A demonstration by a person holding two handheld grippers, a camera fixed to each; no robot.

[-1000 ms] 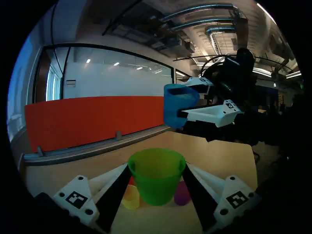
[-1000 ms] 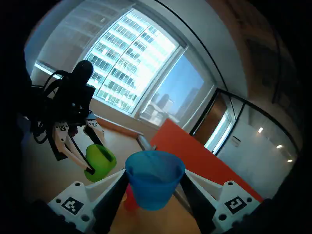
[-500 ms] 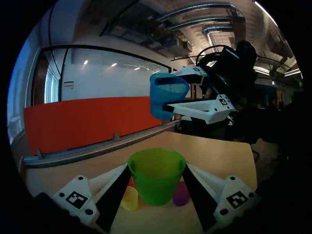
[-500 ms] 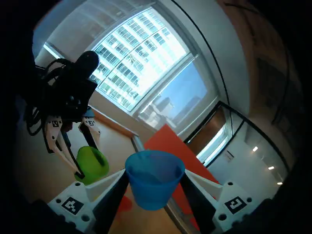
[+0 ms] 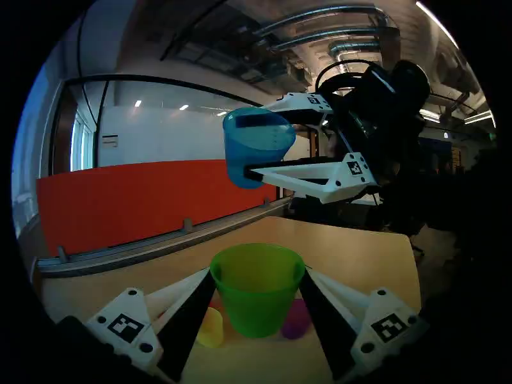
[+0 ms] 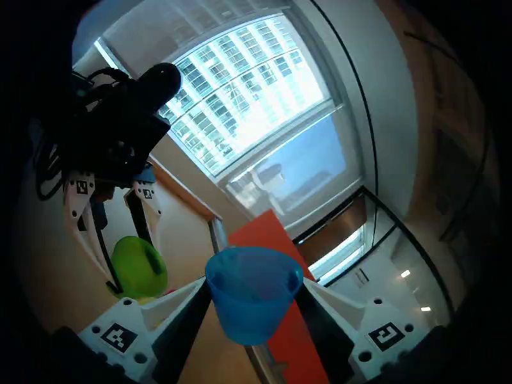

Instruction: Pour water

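Right gripper (image 5: 259, 142) pinches the blue cup (image 5: 246, 153), slightly tilted, high and far over the table (image 5: 358, 246). Low and near, the left gripper (image 5: 256, 276) pinches the green cup (image 5: 257, 304) upright, above a small yellow cup (image 5: 210, 328) at left and a purple cup (image 5: 296, 320) at right. Pouring looks about to start: next the blue rim must come over the green mouth, then tip.

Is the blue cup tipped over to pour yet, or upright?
Nearly upright, only slightly tilted: in the left gripper view the blue cup has its mouth facing up and no water leaves it.
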